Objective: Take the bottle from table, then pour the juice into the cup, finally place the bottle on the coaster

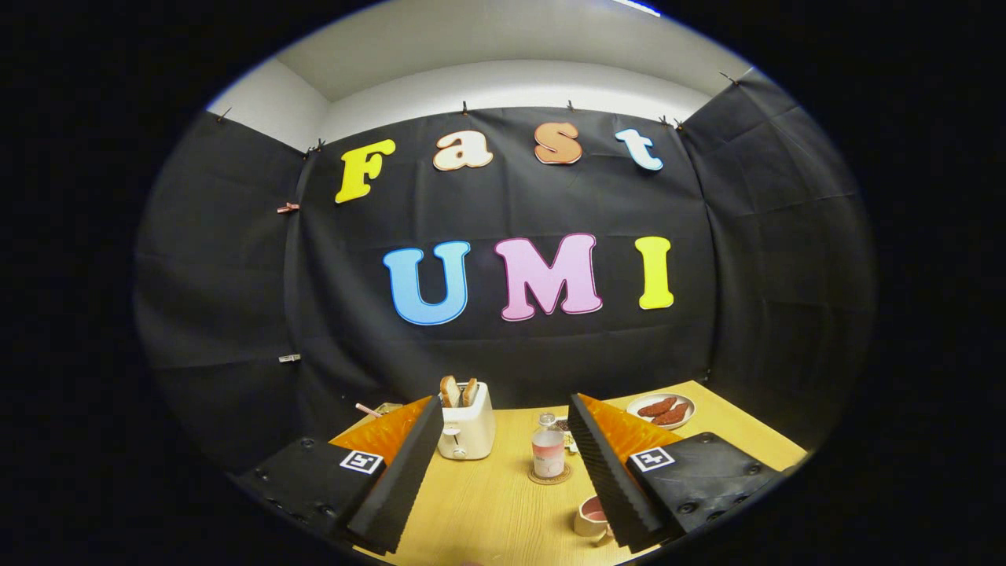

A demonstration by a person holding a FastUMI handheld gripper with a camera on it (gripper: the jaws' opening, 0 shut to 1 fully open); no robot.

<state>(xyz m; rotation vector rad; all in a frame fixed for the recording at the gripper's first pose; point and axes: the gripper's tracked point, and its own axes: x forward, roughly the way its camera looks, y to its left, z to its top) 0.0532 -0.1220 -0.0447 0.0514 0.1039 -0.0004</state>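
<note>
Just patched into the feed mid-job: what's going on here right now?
A handheld gripper hovers over the wooden table, jaws wide open and holding nothing. The bottle stands upright on the coaster ahead, between the fingers. The cup sits nearer, beside one finger. A toaster with bread and a plate of food stand further back.

One gripper (503, 464) is present, with two fingers (405, 472) spread apart and holding nothing. One wooden table (487, 503) carries the following items. Bottle (548, 448): one, part-filled with pink liquid. Round coaster (549, 475): one, beneath the bottle. Cup (589, 516): one, pink inside. Toaster (467, 428): one, loaded with two bread slices (459, 391). Plate (662, 410): one, bearing two brown food pieces (657, 407). Further small items behind the fingers cannot be counted.
</note>
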